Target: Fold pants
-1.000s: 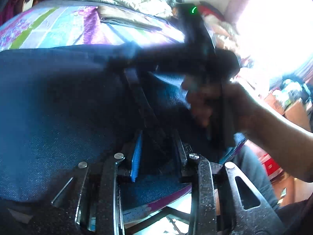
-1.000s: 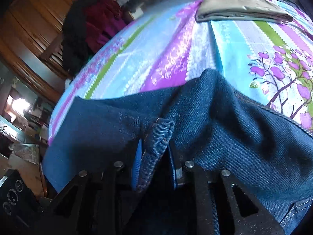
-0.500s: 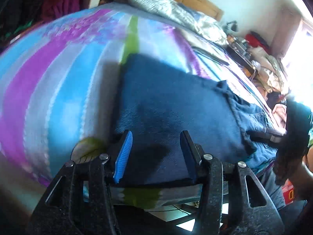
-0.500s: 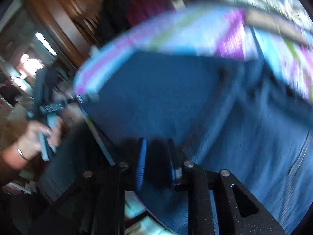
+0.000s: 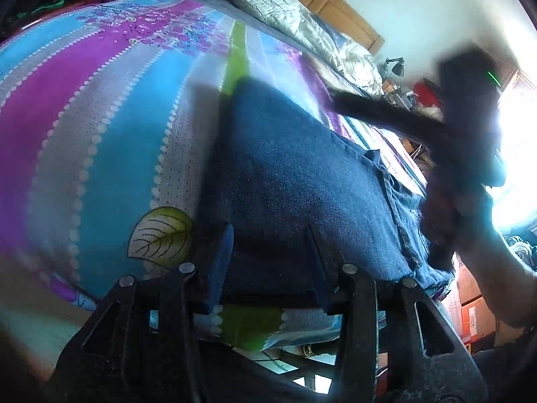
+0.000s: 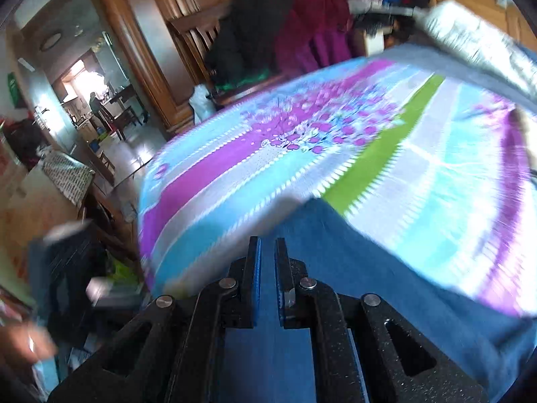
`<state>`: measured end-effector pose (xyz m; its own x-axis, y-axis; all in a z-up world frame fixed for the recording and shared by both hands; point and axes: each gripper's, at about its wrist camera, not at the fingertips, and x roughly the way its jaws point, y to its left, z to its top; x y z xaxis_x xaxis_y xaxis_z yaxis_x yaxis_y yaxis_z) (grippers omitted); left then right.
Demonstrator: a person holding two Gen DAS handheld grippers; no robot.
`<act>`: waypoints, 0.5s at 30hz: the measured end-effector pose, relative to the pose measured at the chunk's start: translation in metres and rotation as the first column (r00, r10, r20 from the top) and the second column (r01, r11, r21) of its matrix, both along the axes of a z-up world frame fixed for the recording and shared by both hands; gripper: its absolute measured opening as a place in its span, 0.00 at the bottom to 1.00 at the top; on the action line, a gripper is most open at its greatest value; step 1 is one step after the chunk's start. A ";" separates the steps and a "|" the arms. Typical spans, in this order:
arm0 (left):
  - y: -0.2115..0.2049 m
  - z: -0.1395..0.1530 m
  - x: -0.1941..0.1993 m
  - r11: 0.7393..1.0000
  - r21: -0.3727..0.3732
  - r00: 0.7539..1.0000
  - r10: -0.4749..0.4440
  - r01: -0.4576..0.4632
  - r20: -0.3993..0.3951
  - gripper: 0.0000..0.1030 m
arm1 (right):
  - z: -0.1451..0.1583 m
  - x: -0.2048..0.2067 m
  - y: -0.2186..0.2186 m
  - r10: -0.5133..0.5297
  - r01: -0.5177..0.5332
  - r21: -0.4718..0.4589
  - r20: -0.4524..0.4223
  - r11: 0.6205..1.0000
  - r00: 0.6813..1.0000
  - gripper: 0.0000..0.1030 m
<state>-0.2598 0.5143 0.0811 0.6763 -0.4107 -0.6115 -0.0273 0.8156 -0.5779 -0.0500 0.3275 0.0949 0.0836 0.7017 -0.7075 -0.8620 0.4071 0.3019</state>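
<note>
Two hand-held grippers here, both around the jeans (image 5: 302, 181), which lie folded on the striped bedsheet (image 5: 110, 134) close to the near edge of the bed. The left hand-held gripper (image 5: 268, 255) has its fingers spread wide apart, hovering right at the near edge of the denim with nothing pinched between them. Can't tell if the tips actually touch the fabric, since it's shadowy there. The right hand-held gripper (image 6: 266, 262) has its blue pads nearly together with just a narrow slot between; whether denim is caught in that slot I can't tell, the shot is smeared by motion blur. From the left camera, the right one shows as a dark blurry shape (image 5: 466, 117) above the waistband end, with the person's hand (image 5: 449, 215) wrapped around it. A white quilt (image 5: 302, 27) is bunched at the far side of the bed.
</note>
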 end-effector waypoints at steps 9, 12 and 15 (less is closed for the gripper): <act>0.022 -0.014 0.005 0.988 -0.151 1.000 0.029 -0.030 -0.011 0.21 | -0.040 0.073 0.060 -0.152 0.162 -0.133 0.081 0.978 0.985 0.06; 0.031 -0.005 -0.006 0.983 -0.171 0.998 0.062 -0.061 0.000 0.19 | -0.004 0.072 0.036 -0.164 0.164 -0.001 0.037 0.987 0.986 0.06; 0.027 0.005 -0.020 0.987 -0.157 0.999 0.034 -0.029 0.029 0.20 | 0.005 0.044 0.032 -0.032 0.032 -0.016 0.044 0.999 0.999 0.06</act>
<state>-0.2794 0.5417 0.0861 0.7080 -0.4779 -0.5199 -0.0314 0.7141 -0.6993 -0.0060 0.3599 0.0998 0.1372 0.6865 -0.7141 -0.8608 0.4394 0.2570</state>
